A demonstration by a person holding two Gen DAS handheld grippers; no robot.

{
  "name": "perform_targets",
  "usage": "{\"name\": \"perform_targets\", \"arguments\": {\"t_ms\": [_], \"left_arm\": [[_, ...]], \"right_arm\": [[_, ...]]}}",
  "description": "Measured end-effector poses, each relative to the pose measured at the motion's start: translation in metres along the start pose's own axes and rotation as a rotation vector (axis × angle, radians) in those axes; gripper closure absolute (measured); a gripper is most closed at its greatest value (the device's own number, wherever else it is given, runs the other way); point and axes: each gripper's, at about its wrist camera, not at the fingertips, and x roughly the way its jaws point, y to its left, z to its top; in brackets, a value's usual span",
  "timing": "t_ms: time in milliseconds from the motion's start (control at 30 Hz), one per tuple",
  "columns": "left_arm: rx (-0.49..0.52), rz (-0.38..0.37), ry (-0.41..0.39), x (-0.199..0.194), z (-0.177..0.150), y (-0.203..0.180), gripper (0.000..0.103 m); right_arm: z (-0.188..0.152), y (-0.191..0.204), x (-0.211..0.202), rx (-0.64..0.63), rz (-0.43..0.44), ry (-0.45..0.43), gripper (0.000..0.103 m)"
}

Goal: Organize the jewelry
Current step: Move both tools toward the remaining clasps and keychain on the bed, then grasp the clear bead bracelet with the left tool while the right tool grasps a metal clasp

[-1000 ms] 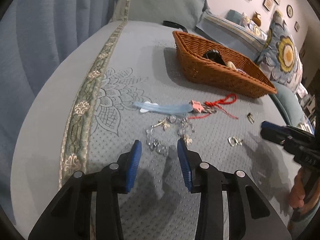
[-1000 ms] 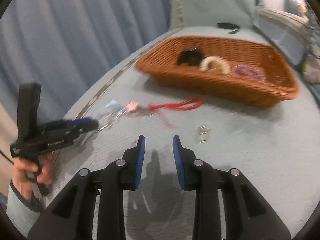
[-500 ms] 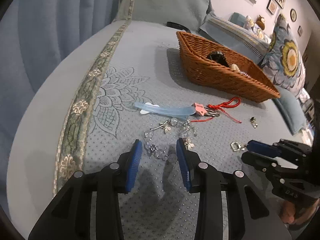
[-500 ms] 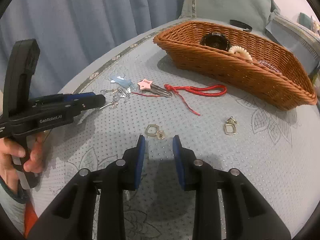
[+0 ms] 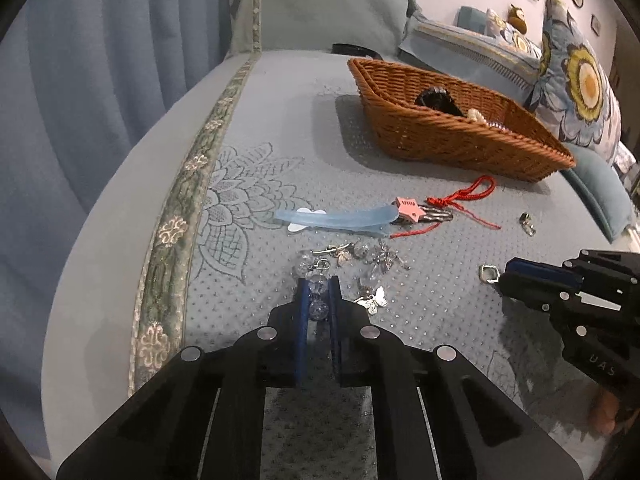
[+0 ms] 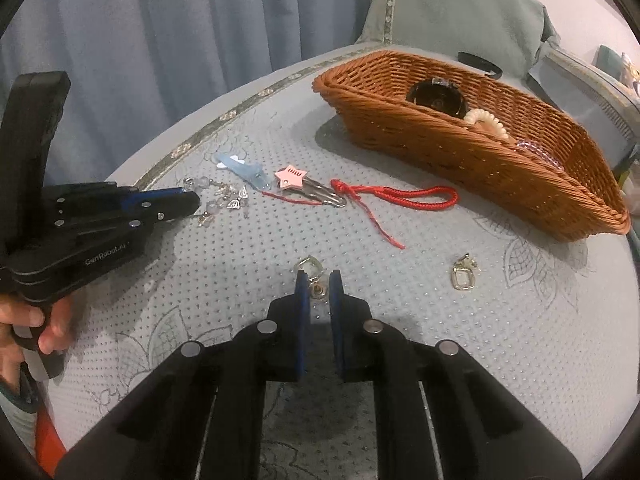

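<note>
My left gripper (image 5: 319, 294) is shut on the near end of a clear-bead bracelet (image 5: 352, 256) with silver butterfly charms, lying on the blue bedspread. My right gripper (image 6: 318, 286) is shut on a small gold earring (image 6: 310, 266) on the spread; it also shows in the left wrist view (image 5: 504, 280) beside that earring (image 5: 487, 273). A second gold earring (image 6: 463, 276) lies to the right. A red cord (image 6: 396, 196), a pink star clip (image 6: 291, 176) and a light blue strip (image 5: 340, 218) lie further off. The wicker basket (image 6: 500, 168) holds a black item, a cream hair tie and purple beads.
The left gripper and the hand holding it show at the left of the right wrist view (image 6: 188, 200). Blue curtains (image 5: 100, 60) hang to the left. Pillows (image 5: 576, 72) lie behind the basket. A black band (image 5: 356, 49) lies near the headboard.
Both grippers have moved forward and down to the bedspread and closed: the left on the bead bracelet, the right on the near gold earring.
</note>
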Motion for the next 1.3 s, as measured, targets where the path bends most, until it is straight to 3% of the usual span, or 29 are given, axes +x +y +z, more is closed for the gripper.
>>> {"name": "perform_targets", "arguments": {"t_ms": [300, 533, 933, 1067, 1300], "left_arm": [[-0.097, -0.155, -0.103, -0.027, 0.009, 0.019, 0.096], [-0.120, -0.270, -0.226, -0.056, 0.016, 0.028, 0.096], [-0.013, -0.382, -0.312, -0.081, 0.047, -0.027, 0.096], [0.064, -0.387, -0.333, -0.081, 0.082, -0.058, 0.096], [0.078, -0.429, -0.379, -0.057, 0.140, -0.094, 0.096]], "right_arm": [[0.003, -0.016, -0.021, 0.055, 0.028, -0.058, 0.094], [0.007, -0.025, -0.046, 0.074, 0.046, -0.140, 0.094], [0.022, -0.066, -0.103, 0.162, 0.026, -0.273, 0.094], [0.035, -0.092, -0.114, 0.207, 0.017, -0.309, 0.094], [0.076, -0.140, -0.093, 0.247, -0.036, -0.287, 0.094]]}}
